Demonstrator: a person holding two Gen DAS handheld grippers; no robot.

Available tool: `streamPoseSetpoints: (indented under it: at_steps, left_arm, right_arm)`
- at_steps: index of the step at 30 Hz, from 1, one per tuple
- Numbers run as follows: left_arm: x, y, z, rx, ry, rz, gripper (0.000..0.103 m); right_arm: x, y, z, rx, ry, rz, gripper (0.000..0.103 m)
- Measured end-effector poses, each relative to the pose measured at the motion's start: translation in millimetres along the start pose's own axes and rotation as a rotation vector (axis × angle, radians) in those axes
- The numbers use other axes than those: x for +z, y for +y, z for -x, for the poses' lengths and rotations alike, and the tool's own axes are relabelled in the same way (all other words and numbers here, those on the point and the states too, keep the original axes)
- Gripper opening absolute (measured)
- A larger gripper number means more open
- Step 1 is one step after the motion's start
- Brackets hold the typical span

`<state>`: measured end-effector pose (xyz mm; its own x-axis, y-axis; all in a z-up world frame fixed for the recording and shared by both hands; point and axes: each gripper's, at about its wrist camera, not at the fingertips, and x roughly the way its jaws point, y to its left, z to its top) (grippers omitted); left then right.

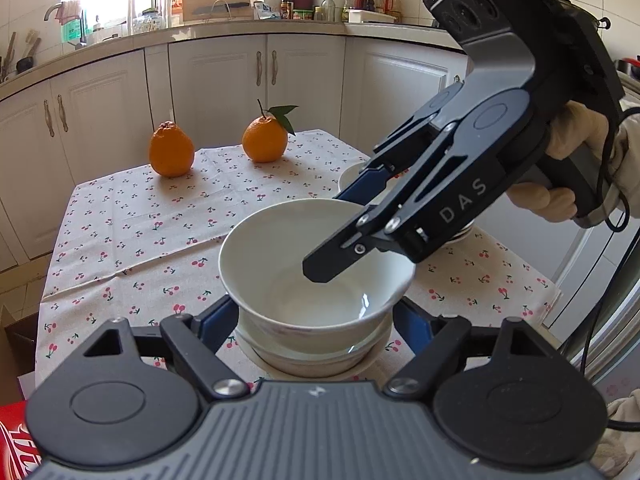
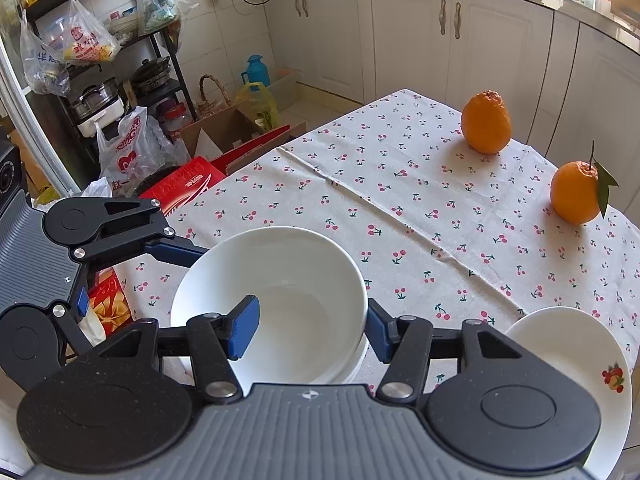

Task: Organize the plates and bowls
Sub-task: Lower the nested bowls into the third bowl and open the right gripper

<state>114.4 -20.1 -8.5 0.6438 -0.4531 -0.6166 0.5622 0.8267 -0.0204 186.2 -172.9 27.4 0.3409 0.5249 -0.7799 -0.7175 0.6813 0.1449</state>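
Note:
A white bowl (image 1: 316, 264) sits on top of a stack of other white bowls (image 1: 316, 360) near the table's front edge. My left gripper (image 1: 316, 320) is open, its blue-padded fingers (image 1: 216, 320) on either side of the stack below the top bowl's rim. My right gripper (image 2: 308, 328) is open and straddles the top bowl's (image 2: 272, 296) rim, one finger inside, one outside. It also shows in the left wrist view (image 1: 340, 232). A white plate with a fruit print (image 2: 576, 364) lies at the right.
Two oranges (image 1: 172, 154) (image 1: 265, 138) stand at the far side of the cherry-print tablecloth (image 1: 140, 240). White cabinets (image 1: 216, 80) run behind. A red box (image 2: 184, 188), bags and a metal rack (image 2: 120, 60) crowd the floor to the left of the table.

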Motion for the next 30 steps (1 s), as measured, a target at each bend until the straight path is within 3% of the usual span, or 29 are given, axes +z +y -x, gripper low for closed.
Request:
streamPoseSetpoints:
  at_steps: [17,23,30]
  left_arm:
    - [-2.7,5.5,-4.4,-0.011,0.010,0.026,0.087]
    - [-4.0,8.1,1.2,-0.001,-0.005,0.008,0.093]
    - [-9.7,16.8,13.8,-0.040,-0.001,0.010,0.099]
  right_arm:
    - [-4.7,6.1,-7.5,-0.020,0.005,0.015,0.067]
    - [-8.7,10.6,-5.2,-0.031,-0.017,0.036,0.093]
    - [-14.1,21.6,4.8,-0.064,-0.051,0.089,0.103]
